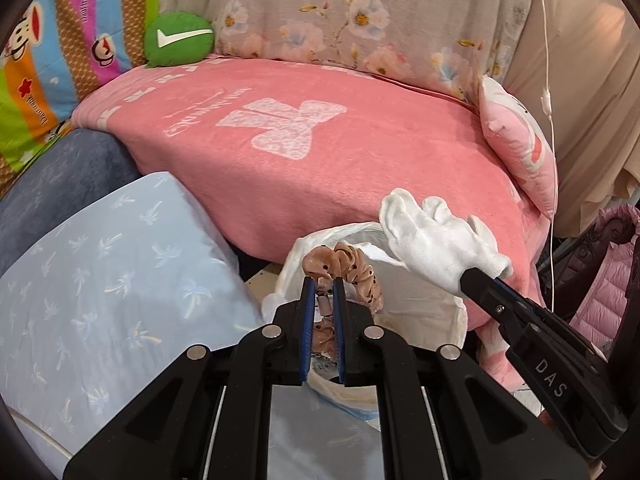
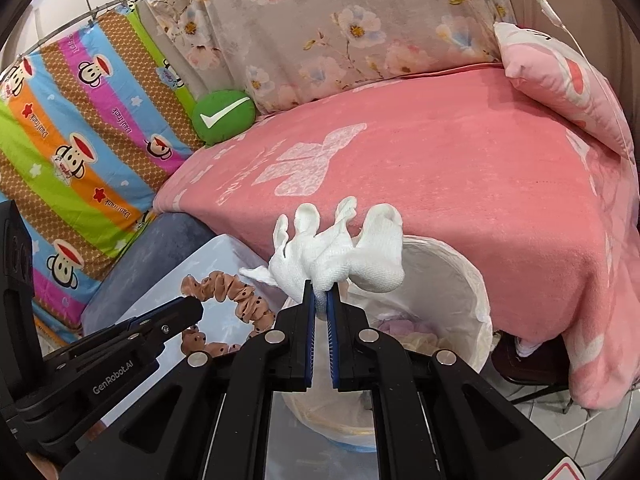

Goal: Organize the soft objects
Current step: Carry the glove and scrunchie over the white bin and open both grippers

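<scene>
My left gripper [image 1: 322,280] is shut on a peach scrunchie with dark dots [image 1: 352,268], held just above the near rim of a bin lined with a white bag [image 1: 448,312]. In the right wrist view the same scrunchie [image 2: 236,294] hangs from the left gripper [image 2: 192,308] at the left of the bin [image 2: 452,276]. A white knitted glove [image 2: 340,248] is pinched in my right gripper [image 2: 322,286], which is shut on its cuff over the bin's mouth. From the left wrist view, the glove [image 1: 432,236] sticks up from the right gripper [image 1: 480,278] above the bin's right side.
A pink blanket [image 1: 304,144] covers the bed behind the bin. A pale blue pillow [image 1: 108,272] lies left of the bin, with a green check-mark cushion [image 1: 178,38] and a pink pillow [image 1: 516,140] farther back. Soft items [image 2: 400,330] lie inside the bin.
</scene>
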The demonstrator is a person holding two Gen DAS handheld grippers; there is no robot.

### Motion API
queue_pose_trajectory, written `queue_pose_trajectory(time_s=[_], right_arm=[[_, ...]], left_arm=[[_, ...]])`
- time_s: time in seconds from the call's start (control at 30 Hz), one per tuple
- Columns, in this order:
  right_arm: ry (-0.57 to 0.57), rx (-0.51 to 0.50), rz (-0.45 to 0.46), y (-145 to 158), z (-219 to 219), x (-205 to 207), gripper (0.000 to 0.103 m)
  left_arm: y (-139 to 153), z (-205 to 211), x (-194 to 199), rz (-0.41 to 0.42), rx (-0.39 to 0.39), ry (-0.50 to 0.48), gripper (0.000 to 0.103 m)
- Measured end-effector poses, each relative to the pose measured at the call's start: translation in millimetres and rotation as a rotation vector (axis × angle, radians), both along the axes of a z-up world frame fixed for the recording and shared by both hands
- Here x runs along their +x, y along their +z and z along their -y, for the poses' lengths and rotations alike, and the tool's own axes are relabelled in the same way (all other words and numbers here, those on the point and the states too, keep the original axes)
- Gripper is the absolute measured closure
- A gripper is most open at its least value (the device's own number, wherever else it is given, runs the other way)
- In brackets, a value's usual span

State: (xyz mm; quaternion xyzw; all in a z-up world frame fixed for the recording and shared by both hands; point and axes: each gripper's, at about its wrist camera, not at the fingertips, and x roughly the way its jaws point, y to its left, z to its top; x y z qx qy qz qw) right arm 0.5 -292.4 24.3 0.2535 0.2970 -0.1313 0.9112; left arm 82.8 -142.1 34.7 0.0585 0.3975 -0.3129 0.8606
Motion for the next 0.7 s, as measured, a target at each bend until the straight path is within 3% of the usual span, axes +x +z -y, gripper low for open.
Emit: queue_pose_trajectory(time_s=[0.7], right_arm=[[-0.056, 0.016, -0.016, -15, 23, -15, 0.098]], left_arm=[[-9, 39, -4, -0.010, 0.027, -0.071, 0.092]])
